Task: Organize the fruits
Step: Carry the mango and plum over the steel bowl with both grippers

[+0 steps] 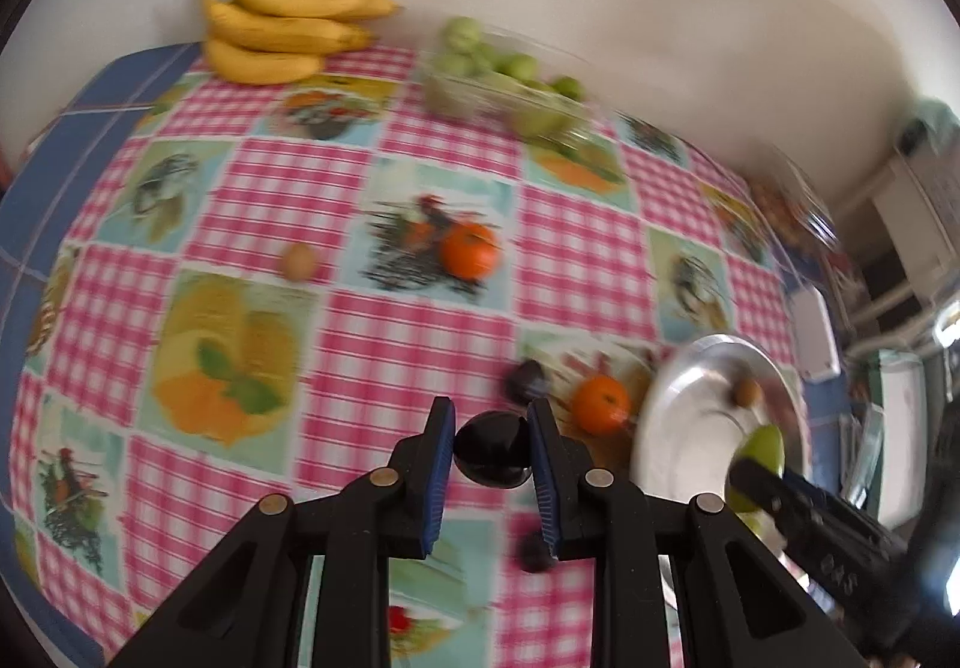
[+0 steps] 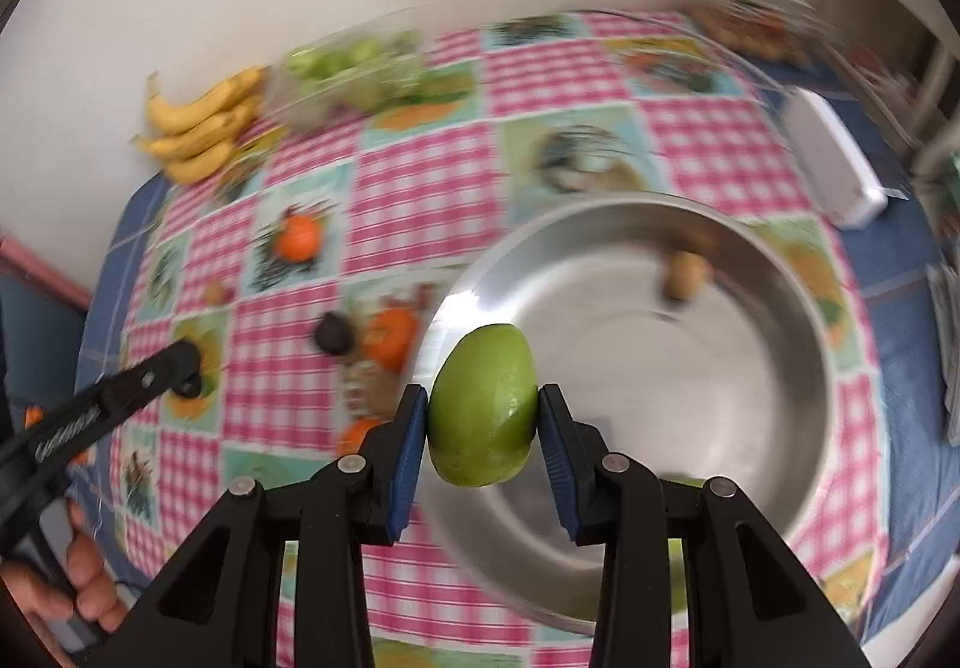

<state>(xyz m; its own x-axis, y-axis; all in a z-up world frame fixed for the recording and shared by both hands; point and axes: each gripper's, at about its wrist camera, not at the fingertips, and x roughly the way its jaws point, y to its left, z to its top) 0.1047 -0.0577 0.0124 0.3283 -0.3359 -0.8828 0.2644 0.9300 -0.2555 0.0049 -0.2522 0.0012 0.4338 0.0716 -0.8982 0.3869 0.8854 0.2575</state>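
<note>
My left gripper [image 1: 491, 431] is shut on a dark plum [image 1: 492, 449] above the checked tablecloth. My right gripper [image 2: 483, 416] is shut on a green fruit [image 2: 483, 405] held over the near rim of the steel bowl [image 2: 780, 260]; it also shows in the left wrist view [image 1: 762, 443]. A small brown fruit [image 2: 684, 272] lies in the bowl. On the cloth lie two tangerines [image 1: 470, 249] [image 1: 600, 404], another dark plum [image 1: 525, 381], a small brown fruit [image 1: 299, 261] and a third plum [image 1: 536, 551] under my left fingers.
A banana bunch [image 1: 276, 23] lies at the back by the wall. A clear tray of green fruits [image 1: 504, 74] stands beside it. Another clear container [image 1: 792, 200] is at the right. A white box [image 2: 834, 164] lies beyond the bowl.
</note>
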